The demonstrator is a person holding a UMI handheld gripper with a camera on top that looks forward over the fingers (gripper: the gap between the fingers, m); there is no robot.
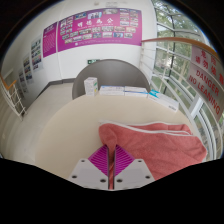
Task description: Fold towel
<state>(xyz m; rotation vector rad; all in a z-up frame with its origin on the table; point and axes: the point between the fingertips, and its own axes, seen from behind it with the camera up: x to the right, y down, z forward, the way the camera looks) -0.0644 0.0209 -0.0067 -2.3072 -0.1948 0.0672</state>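
Towel, pink, soft terry cloth (160,148): it lies on the round pale wooden table (80,130), covering the part of the tabletop ahead of and to the right of the gripper. Its surface is rumpled, with a raised rolled edge running along the far side and broad shallow folds across the middle. The near edge of the cloth reaches down to the gripper's fingers, and a corner of it appears to lie right at the fingertips.

Gripper (112,158): two white fingers with magenta ribbed pads (101,160) on their inner faces. The fingers stand close together with the pads nearly meeting; a thin edge of the pink cloth seems to sit at their tips, but whether both pads press on it cannot be told from this view.

Table: the bare part of the top shows to the left of the towel and beyond it, light in colour and smooth.

Background: beyond the table stands a grey curved counter (112,78) with white boxes (120,91) stacked on its right side. Above it on the white wall hangs a wide magenta poster board (98,27) with rows of small pictures; further smaller boards (38,52) hang on the wall to the left. To the right runs a glass partition with red lettering (205,85), and a curved wooden rail (175,42) arcs above it.
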